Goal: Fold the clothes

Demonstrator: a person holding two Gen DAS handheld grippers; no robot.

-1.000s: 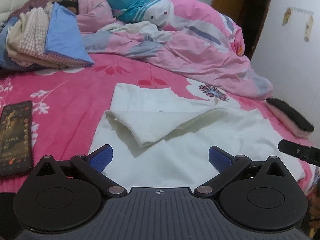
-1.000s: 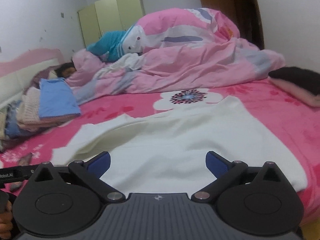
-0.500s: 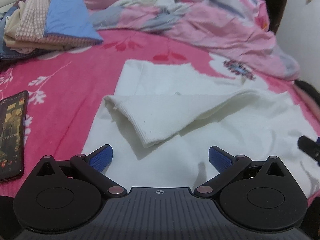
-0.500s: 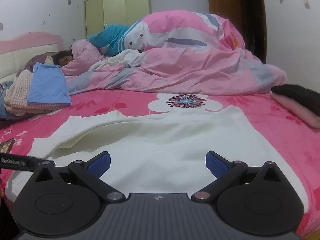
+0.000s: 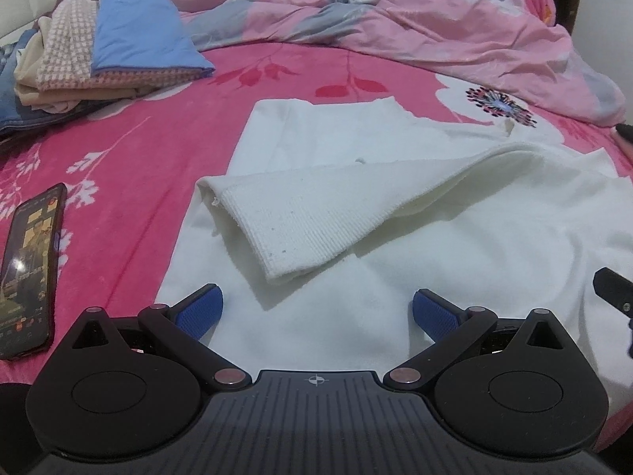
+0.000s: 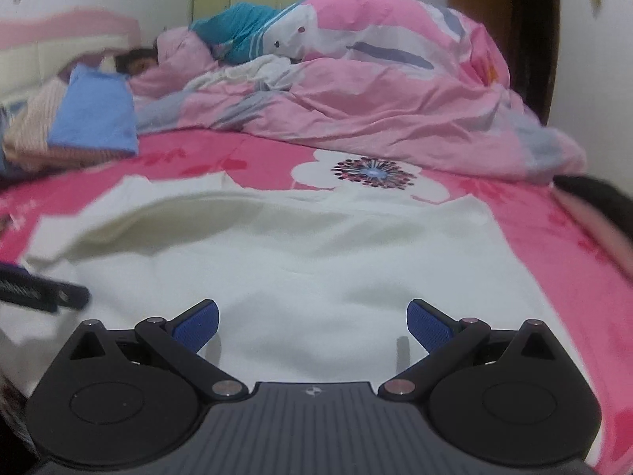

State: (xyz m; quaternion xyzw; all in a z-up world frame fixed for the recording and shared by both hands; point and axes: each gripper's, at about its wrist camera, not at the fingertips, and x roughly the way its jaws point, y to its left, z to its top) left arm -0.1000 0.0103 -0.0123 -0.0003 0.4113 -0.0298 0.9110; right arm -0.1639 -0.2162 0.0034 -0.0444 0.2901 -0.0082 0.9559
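Both grippers' jaws spread wide, empty, over the white sweater [image 5: 455,269]

My left gripper [image 5: 318,310] is held low with its jaws wide apart, and the two blue pads [image 5: 199,308] grip nothing. My right gripper [image 6: 312,318] has the same pose: jaws spread wide, blue pads [image 6: 429,320] free. Both point forward, side by side, and each one shows at the edge of the other's view.
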